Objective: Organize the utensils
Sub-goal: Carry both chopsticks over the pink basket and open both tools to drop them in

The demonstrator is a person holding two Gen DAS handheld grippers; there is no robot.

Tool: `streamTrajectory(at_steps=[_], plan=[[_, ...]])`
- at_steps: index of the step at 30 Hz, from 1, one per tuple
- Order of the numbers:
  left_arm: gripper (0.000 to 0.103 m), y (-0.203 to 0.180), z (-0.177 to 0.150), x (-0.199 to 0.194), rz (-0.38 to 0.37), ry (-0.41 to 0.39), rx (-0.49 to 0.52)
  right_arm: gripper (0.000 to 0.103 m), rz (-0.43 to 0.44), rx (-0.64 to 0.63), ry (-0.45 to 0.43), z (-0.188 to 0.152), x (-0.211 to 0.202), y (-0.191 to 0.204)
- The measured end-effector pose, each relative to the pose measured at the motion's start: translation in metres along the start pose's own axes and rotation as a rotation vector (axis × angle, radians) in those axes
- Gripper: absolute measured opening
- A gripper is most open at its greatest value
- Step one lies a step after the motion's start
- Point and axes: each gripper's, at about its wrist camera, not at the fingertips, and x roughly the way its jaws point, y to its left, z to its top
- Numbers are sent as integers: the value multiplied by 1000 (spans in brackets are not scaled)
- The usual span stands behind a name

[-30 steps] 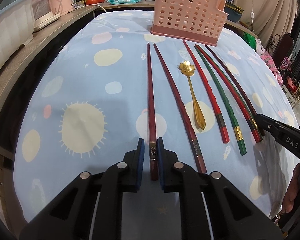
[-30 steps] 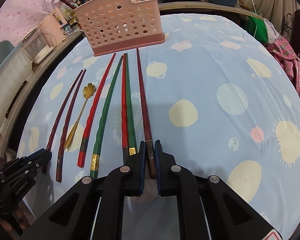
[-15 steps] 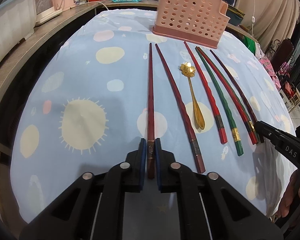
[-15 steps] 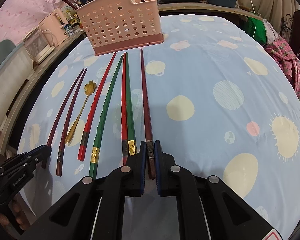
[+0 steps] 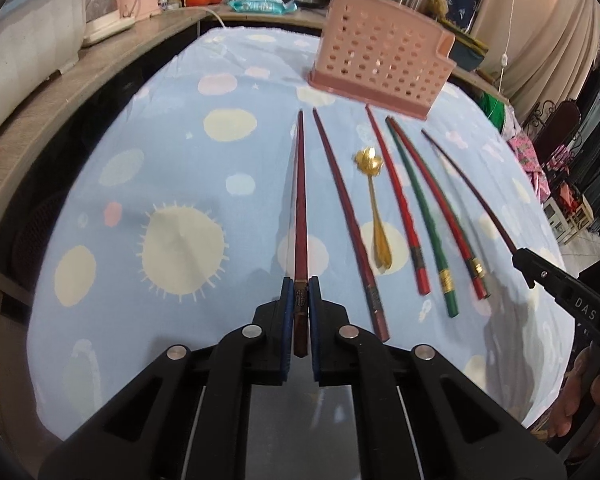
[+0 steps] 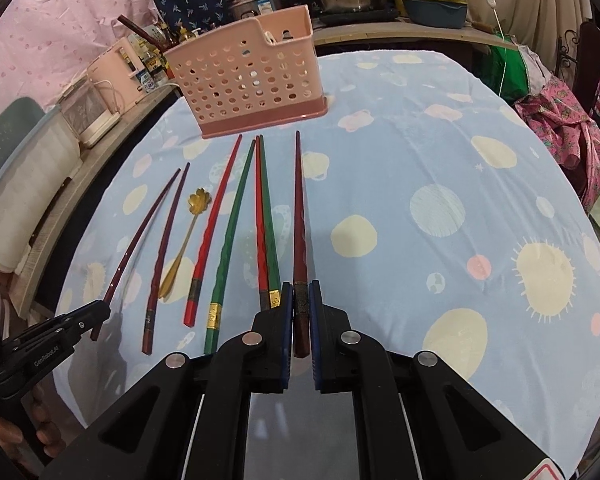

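in the left wrist view, over a blue dotted cloth (image 5: 172, 128), the left gripper (image 5: 299, 320) is clamped on the thick end of a dark red chopstick (image 5: 300, 208), whose tip points toward the pink basket (image 5: 380, 68) at the far end of the table. to its right lie a second dark red stick (image 5: 348, 224), a gold spoon (image 5: 378, 216), a red stick (image 5: 400, 212), a green stick (image 5: 424, 224) and another red one (image 5: 444, 216). at the right edge the right gripper (image 5: 520, 258) pinches the end of a thin maroon stick (image 5: 468, 188) that looks raised off the cloth; the letters "das" show on its arm. the basket's inside is hidden here.

in the right wrist view, the right gripper (image 6: 299, 320) is closed on its maroon stick (image 6: 300, 216), just right of a red-and-green pair (image 6: 266, 216) lying touching. at lower left the left gripper (image 6: 100, 310) holds its stick (image 6: 136, 240); "genrobot.ai" is printed on it. the basket (image 6: 248, 88) stands beyond the tips; something pale shows through its holes, too small to tell.
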Motion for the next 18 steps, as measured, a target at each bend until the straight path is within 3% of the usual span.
streamTrajectory(at_steps=[18], plan=[[7,-8,54,-75,-38,-221,-2,7,27,25,-191,45,-66,-3]])
